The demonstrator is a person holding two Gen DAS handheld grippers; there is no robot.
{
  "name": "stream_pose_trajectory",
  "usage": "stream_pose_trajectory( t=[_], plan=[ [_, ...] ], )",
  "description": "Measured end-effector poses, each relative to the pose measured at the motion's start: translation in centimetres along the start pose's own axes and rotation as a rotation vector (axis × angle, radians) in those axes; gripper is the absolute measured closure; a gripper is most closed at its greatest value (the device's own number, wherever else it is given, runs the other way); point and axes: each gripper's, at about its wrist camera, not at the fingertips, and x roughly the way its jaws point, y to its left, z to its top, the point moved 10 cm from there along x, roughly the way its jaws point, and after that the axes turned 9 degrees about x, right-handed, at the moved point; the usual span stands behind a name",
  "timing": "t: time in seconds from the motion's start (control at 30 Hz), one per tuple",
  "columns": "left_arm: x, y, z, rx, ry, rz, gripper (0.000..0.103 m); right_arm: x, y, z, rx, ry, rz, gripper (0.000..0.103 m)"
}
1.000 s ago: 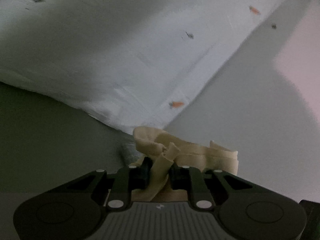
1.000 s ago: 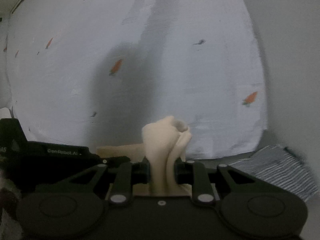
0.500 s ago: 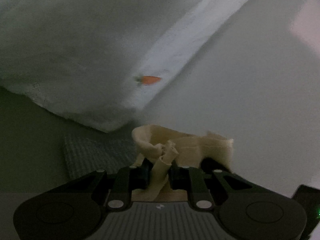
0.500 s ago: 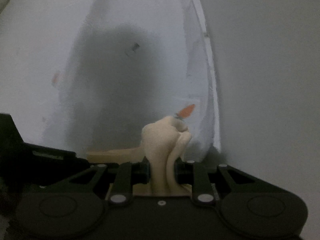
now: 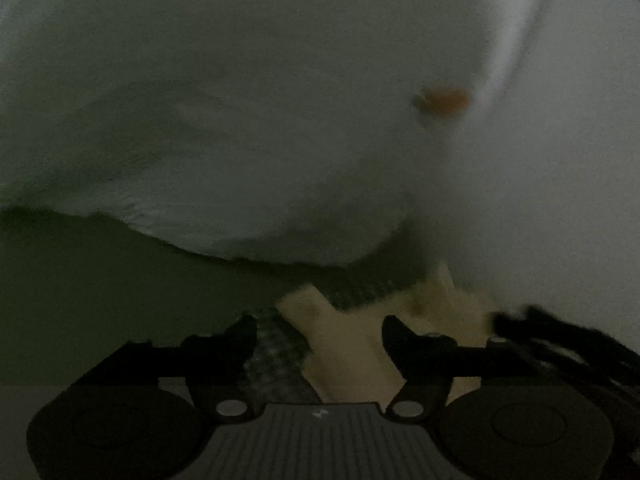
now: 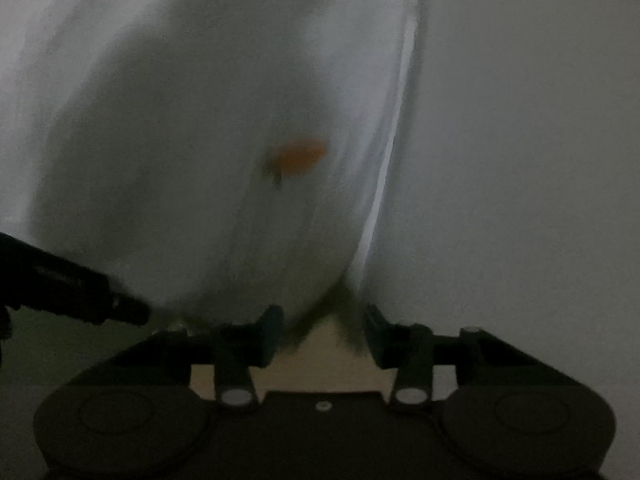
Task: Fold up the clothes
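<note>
A cream garment [image 5: 352, 344] lies flat between and under my left gripper [image 5: 318, 330], whose jaws stand open around it. In the right wrist view the same cream cloth [image 6: 326, 354] shows as a flat corner between the open jaws of my right gripper [image 6: 322, 322]. Neither gripper holds cloth. A white cloth with small orange carrot prints [image 5: 248, 128] fills the view just ahead; it also fills the right wrist view [image 6: 192, 152]. Both views are dark and blurred.
A grey striped cloth [image 5: 276, 356] lies under the cream garment by my left gripper. The other gripper's black body shows at the right edge [image 5: 568, 340] and in the right wrist view at the left [image 6: 68, 292]. Pale tabletop [image 6: 520, 160] lies to the right.
Both grippers have opened and let go of the bunched cream garment, which now lies flat. Both have moved down and forward, close to the white carrot-print cloth.
</note>
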Motion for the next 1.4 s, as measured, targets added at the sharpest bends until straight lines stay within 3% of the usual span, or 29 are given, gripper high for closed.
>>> stream_pose_trajectory(
  t=[0.07,0.13,0.27,0.37,0.43,0.6,0.73,0.97,1.2,1.4],
  plan=[
    [0.4,-0.9,-0.9,0.054,0.022,-0.017,0.032,2.4,-2.1,-3.0,0.116,0.119,0.024,0.059],
    [0.4,-0.8,-1.3,0.059,0.034,-0.023,0.032,3.9,-3.2,-4.3,0.125,0.152,-0.008,0.058],
    [-2.3,-0.2,-1.5,0.043,0.025,-0.037,0.026,2.4,-3.4,-2.7,0.046,0.136,-0.054,0.054],
    [-5.0,1.4,-0.5,0.057,-0.009,0.000,0.026,-0.7,-3.7,-1.2,0.065,0.094,-0.041,0.041],
    [-7.3,2.6,0.4,0.061,-0.046,0.033,0.025,-3.4,-4.3,-0.3,0.108,0.068,-0.020,0.027],
    [-16.1,4.7,1.6,0.094,-0.176,0.099,0.015,-10.8,-5.3,1.1,0.238,0.032,0.055,0.016],
    [-24.5,5.7,0.1,0.092,-0.275,0.155,0.005,-17.0,-5.0,0.9,0.267,-0.003,0.140,0.003],
    [-38.9,8.3,-5.5,0.049,-0.384,0.233,0.000,-27.7,-4.5,-0.6,0.235,-0.037,0.294,0.000],
    [-48.8,12.7,-11.1,0.034,-0.362,0.270,0.000,-37.1,-3.0,-1.8,0.120,-0.090,0.351,0.000],
    [-58.1,17.6,-13.6,0.138,-0.414,0.376,0.000,-46.9,-1.4,-3.6,0.184,-0.123,0.339,0.000]
  ],
)
